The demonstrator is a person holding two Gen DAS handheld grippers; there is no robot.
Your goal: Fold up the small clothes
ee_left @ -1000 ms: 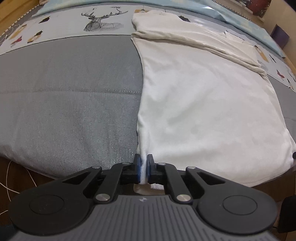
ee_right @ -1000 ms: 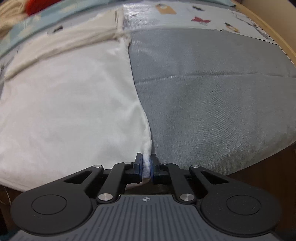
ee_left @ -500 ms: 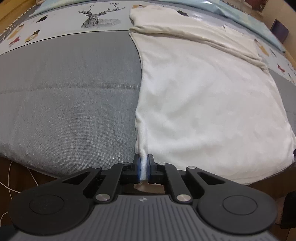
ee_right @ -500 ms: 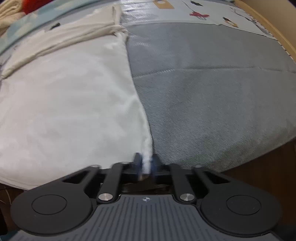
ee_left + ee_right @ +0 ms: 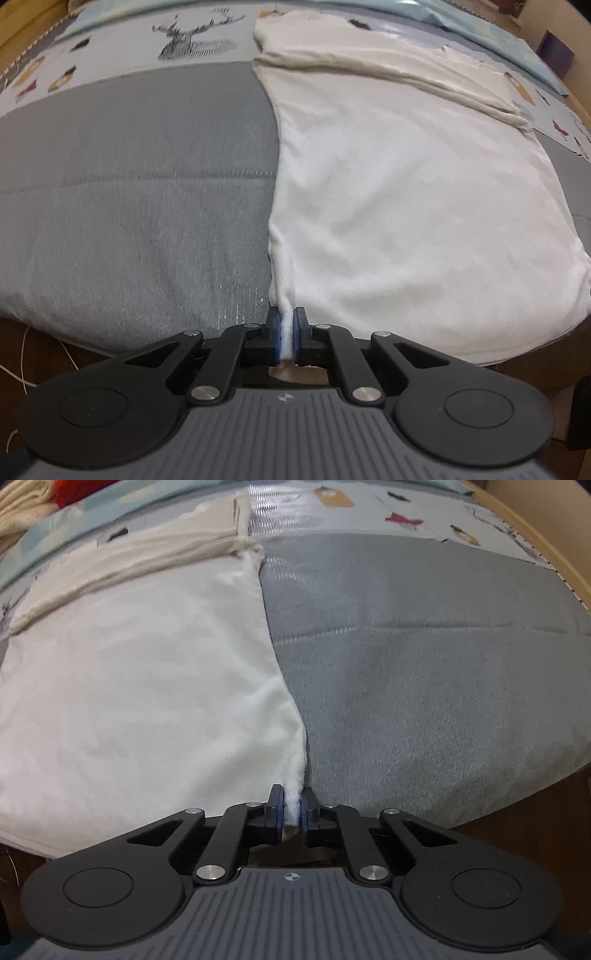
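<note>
Left gripper (image 5: 287, 338) pinched the white garment (image 5: 406, 206) at its near left corner; right gripper (image 5: 293, 814) pinched the near right corner, both held low over the grey bedcover (image 5: 424, 664).

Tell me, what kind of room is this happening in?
Most likely a bedroom. A white garment is spread on a bed with a grey quilt, whose far band is printed with a deer and small figures, and a wooden frame runs along the edge.

This is a bedroom in a home. A bed (image 5: 129, 206) with a grey quilt fills both views, its far band printed with a deer (image 5: 192, 37) and small figures; a wooden frame (image 5: 546, 550) borders the bed.
</note>
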